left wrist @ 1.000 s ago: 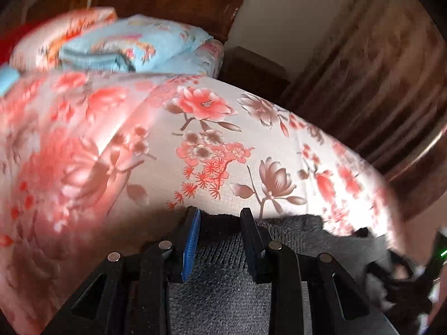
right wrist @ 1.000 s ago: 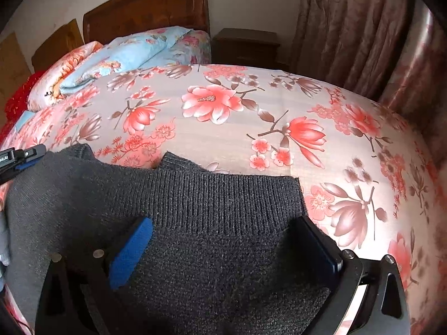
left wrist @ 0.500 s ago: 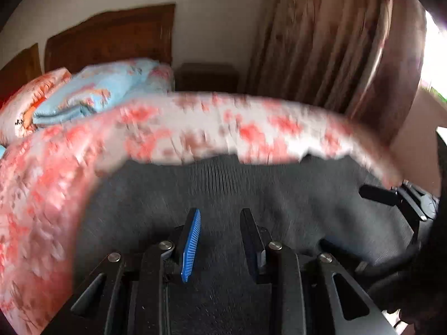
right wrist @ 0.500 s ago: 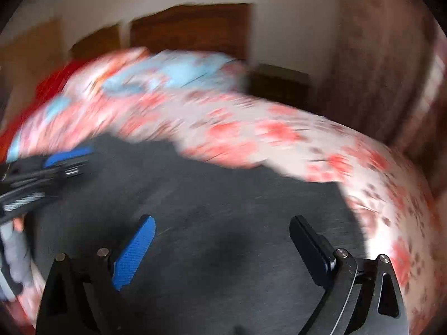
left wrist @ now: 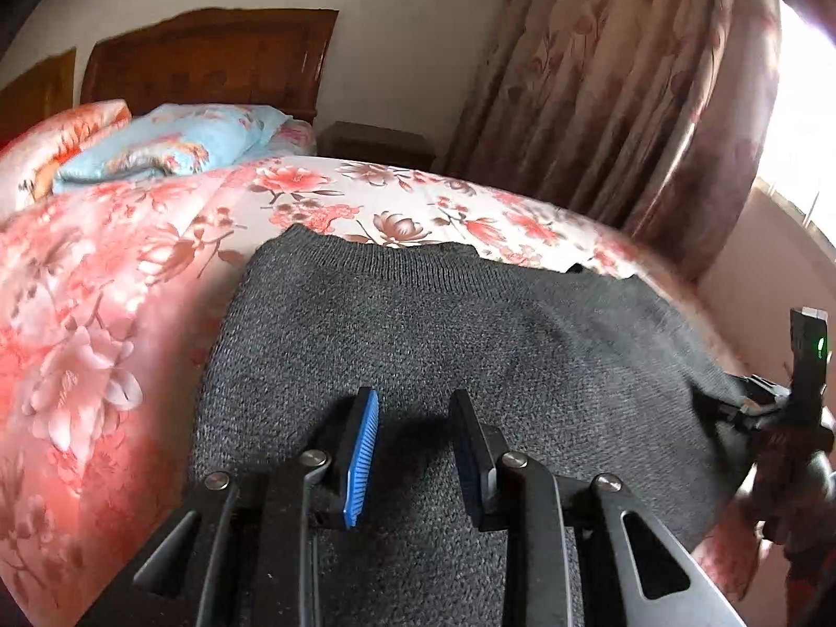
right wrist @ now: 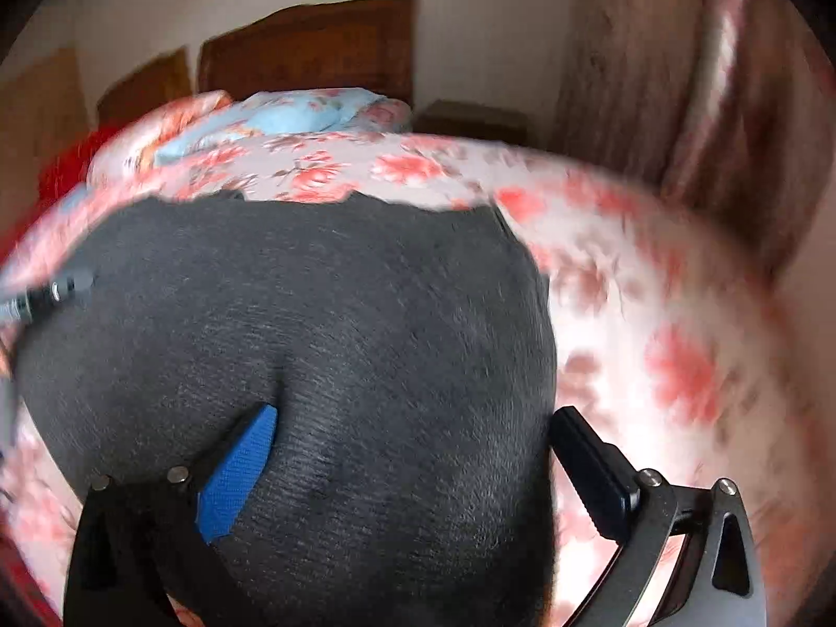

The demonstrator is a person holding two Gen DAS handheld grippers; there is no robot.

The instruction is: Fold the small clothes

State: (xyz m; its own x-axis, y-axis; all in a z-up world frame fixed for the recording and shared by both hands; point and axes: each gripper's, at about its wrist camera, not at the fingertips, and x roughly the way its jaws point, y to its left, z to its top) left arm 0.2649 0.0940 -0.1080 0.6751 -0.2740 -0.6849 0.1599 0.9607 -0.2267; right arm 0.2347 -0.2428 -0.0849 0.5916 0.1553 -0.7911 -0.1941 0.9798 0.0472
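Note:
A dark grey knit garment lies spread flat on the floral bedspread, ribbed edge toward the headboard. My left gripper hovers over its near part. The jaws stand a narrow gap apart, and the cloth shows flat beneath them, not pinched. In the right wrist view the same garment fills the middle, blurred. My right gripper is wide open above it, blue pad over the cloth and black finger at the garment's right edge. The right gripper's body shows at the garment's right side.
Pillows and a folded blue quilt lie at the head of the bed below a wooden headboard. A dark nightstand and long floral curtains stand past the bed's far right side.
The left view has swung right. The garment's edge sat at the left fingertips before; now the whole garment lies spread ahead. The right gripper has shifted and sees more of the cloth.

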